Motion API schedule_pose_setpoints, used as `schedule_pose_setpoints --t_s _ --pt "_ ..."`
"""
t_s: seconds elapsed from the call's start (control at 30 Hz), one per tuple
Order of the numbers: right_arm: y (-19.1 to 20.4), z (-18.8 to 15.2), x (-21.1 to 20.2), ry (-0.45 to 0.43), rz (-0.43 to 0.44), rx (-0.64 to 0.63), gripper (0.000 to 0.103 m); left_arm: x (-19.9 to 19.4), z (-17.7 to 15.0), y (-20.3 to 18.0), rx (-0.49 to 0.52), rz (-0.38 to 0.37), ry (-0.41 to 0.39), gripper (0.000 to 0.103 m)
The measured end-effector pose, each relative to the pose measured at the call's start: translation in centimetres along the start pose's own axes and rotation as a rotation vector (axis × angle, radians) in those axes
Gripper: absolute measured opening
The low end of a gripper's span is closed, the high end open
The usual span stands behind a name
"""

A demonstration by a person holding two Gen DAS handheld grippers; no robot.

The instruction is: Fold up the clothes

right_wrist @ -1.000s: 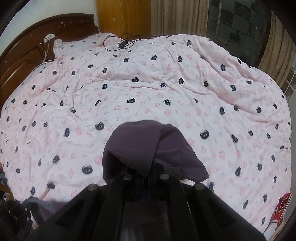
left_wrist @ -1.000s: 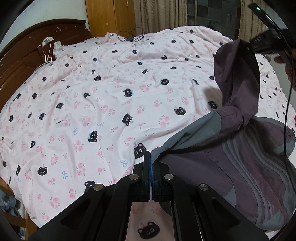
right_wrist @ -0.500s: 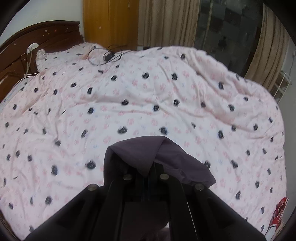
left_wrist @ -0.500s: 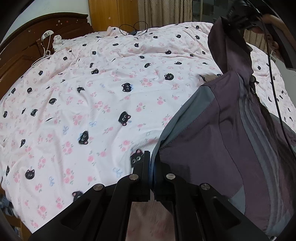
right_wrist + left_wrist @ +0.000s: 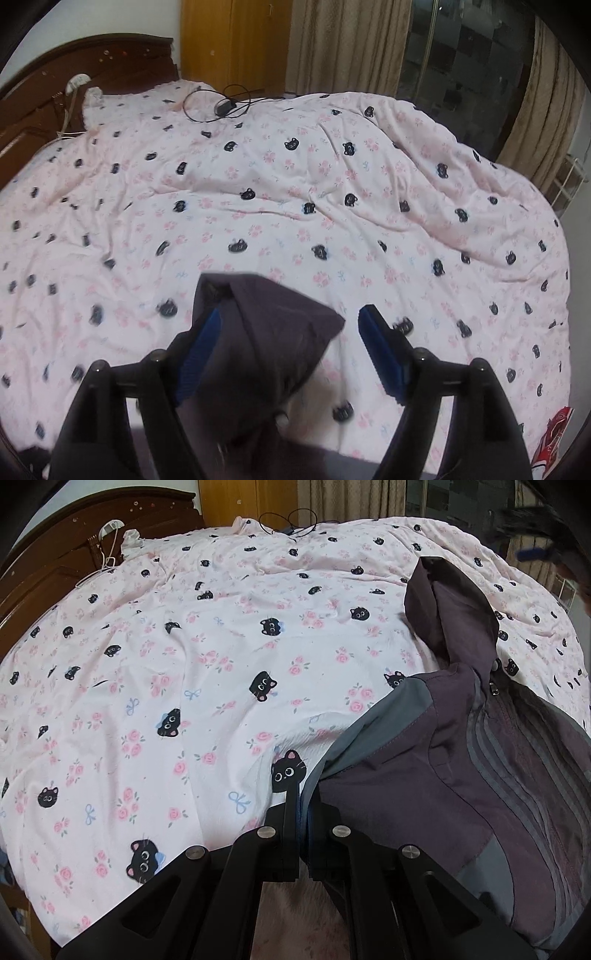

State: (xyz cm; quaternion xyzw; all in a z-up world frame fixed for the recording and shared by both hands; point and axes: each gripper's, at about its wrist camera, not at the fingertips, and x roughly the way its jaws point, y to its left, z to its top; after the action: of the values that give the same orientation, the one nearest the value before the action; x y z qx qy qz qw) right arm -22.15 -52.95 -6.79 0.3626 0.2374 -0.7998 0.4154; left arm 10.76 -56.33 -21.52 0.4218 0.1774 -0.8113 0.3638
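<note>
A purple and grey hooded jacket lies on the pink cat-print bedspread at the right of the left wrist view, its hood pointing away. My left gripper is shut on the jacket's grey edge, low over the bed. My right gripper is open, its blue pads wide apart, with the hood lying loose between them. The right gripper also shows blurred at the top right of the left wrist view.
A dark wooden headboard with a white cable stands at the back left. A black cable and charger lie at the far edge of the bed. Curtains and a window are behind. A red item lies at the bed's lower right.
My right gripper has opened and let go of the hood, which has dropped onto the bed. The left gripper has stayed shut on the jacket's edge and moved lower.
</note>
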Motion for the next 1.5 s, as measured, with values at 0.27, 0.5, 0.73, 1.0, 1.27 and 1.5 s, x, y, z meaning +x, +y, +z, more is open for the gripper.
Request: schedule_pose_setpoints --t_s 0.27,0.5,0.73,1.0,1.27,1.5 --pt "-6.7 -11.9 -7.7 0.064 0.104 -0.041 0.079 -3.4 -1.2 0.4 -0.006 -0.012 -0.013 0.005" --pt "-11.1 -24.0 -12.2 0.154 0.124 -0.035 0.079 -6.9 -3.9 -0.3 0.018 -0.008 -0.011 0.011" --pt "-12.0 -31.0 -15.3 0.148 0.137 -0.011 0.079 -9.7 -7.6 -3.4 0.018 -0.042 0.002 0.037" --pt "-11.4 -36.0 -17.1 0.132 0.176 0.074 0.079 -11.0 -9.9 -6.2 -0.058 -0.13 -0.018 0.049" --pt "-11.8 -39.8 -18.8 0.118 0.205 0.19 0.079 -9.6 -10.7 -8.1 -0.092 -0.159 0.018 0.049" --pt "-11.3 -41.4 -19.0 0.114 0.21 0.215 0.079 -7.7 -10.2 -9.1 -0.1 -0.125 0.032 0.049"
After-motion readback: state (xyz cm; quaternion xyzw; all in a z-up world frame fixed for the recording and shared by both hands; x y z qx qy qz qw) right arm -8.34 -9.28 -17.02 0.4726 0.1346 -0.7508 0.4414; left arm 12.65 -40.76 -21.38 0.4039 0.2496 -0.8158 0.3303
